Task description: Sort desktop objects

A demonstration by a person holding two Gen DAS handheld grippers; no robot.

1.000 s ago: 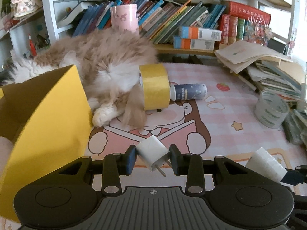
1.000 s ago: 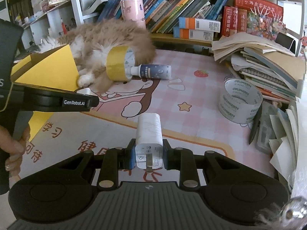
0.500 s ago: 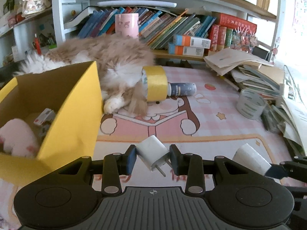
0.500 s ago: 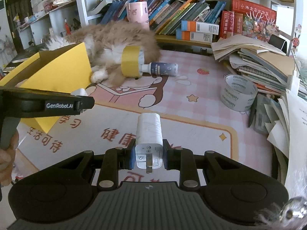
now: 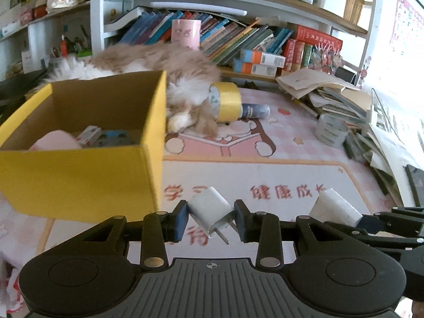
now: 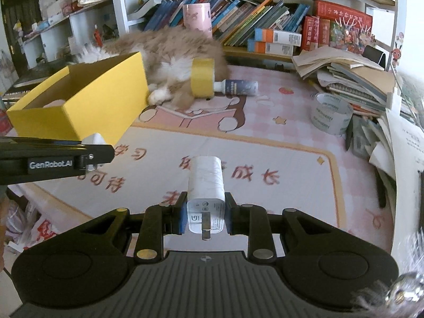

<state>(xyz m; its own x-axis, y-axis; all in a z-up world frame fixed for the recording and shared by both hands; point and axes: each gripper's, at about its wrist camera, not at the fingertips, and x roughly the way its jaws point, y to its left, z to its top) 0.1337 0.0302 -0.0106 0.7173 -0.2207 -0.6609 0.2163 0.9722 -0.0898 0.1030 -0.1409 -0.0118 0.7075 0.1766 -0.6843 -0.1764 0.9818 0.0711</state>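
A pink mat (image 6: 265, 137) covers the bench. A cat (image 6: 169, 53) lies at the back beside the yellow box (image 5: 87, 175). Yellow tape (image 6: 202, 78) leans on the cat. The left claw (image 5: 211, 218) grips a tilted small charger (image 5: 212, 212) just right of the box; the right claw (image 6: 204, 216) clamps a long charger (image 6: 206, 185) above the mat.
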